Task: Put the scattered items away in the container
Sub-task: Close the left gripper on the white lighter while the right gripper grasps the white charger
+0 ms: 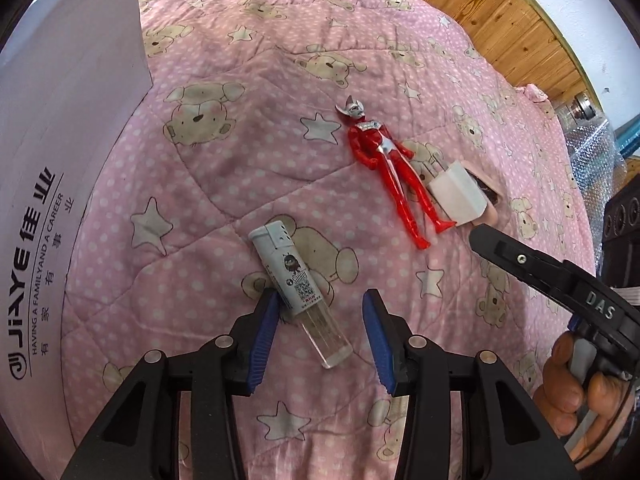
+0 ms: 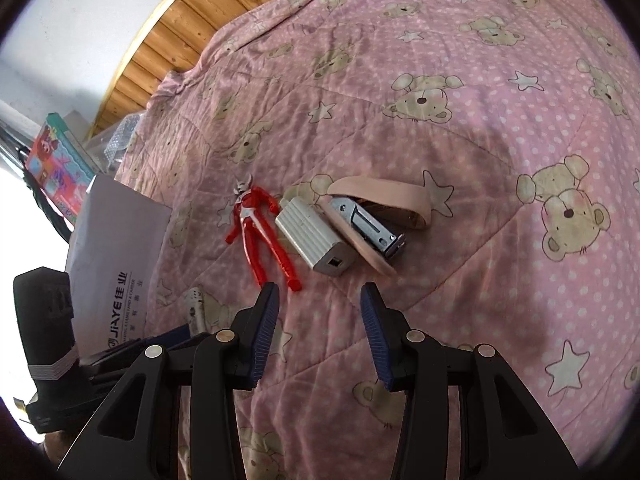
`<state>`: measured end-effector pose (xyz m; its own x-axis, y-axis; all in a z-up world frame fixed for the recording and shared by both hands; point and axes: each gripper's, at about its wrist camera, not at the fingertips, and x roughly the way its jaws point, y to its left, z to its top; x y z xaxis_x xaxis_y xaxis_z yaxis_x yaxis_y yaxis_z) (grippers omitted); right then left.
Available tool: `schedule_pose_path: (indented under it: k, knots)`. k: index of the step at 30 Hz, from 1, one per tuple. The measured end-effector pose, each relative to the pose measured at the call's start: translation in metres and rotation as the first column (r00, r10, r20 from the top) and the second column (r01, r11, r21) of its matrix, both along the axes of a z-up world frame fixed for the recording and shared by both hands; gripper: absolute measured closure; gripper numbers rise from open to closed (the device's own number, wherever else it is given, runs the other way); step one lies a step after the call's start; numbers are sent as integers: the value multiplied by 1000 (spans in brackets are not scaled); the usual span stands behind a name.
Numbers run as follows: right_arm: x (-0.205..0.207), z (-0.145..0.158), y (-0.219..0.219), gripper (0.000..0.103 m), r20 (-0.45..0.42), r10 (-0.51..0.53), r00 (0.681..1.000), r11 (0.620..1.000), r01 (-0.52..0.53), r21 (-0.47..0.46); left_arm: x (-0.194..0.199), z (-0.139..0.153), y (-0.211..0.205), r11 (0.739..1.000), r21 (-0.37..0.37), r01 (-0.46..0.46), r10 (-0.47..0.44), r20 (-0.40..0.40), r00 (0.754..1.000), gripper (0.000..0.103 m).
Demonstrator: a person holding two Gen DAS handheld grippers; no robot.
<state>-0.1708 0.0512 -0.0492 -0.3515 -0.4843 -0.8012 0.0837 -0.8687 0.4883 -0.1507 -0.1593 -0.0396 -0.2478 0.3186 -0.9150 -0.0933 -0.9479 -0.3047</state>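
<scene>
A white lighter [image 1: 298, 292] lies on the pink quilt, its clear end between the fingers of my open left gripper [image 1: 320, 300], touching the left pad. Farther off lie a red toy figure [image 1: 386, 176] [image 2: 260, 232], a white charger plug [image 1: 456, 196] [image 2: 316, 240] and a pink stapler [image 2: 372, 224], side by side. My right gripper [image 2: 318, 294] hangs open just short of the plug and the figure's feet, holding nothing; its black body [image 1: 560, 280] shows at the right of the left wrist view. The white box [image 1: 60, 160] [image 2: 116, 264] stands at the left.
The pink bear-print quilt [image 2: 480, 160] covers the bed. A wooden headboard [image 1: 500, 12] runs along the far side. Bubble wrap and a dark box [image 1: 616, 208] sit past the bed's right edge. A colourful book [image 2: 56, 164] leans beyond the white box.
</scene>
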Motion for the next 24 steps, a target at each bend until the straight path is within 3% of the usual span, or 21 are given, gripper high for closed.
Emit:
schedule_pose_path:
  k: [10,11,13,16,20,21,24]
  knots:
    - [-26,-4,-13,56,-40,62,997,996,-60,63,-9,-2,-1,1000,2,1,-1,-43,999,58]
    - [-28,-4,-15,58,-44,70,997,995,-67,71,-9,-2,0,1000,-3,8,-8,-50,999,59]
    - [-27,-3,-18,71,-44,86,995,994,-83,73,-10,-1,2,1000,-21,22,-23,-68,997,62]
    - [-21,-1,-22,78,-38,111,993,992,-109,58,-15,-2,1,1000,-20,21,-22,-81,996,69]
    - [-16,0,-29,74,-44,127,991,989,-124,80,-17,-3,-8,1000,16,-7,8,-73,997,69]
    - [-18,-1,-29,66,-46,118,992,989,-114,90,-17,-4,-7,1000,17,-8,9,-74,997,69]
    - [-23,-3,-29,64,-53,97,994,991,-91,102,-15,-4,-4,1000,1,-1,1,-84,996,68]
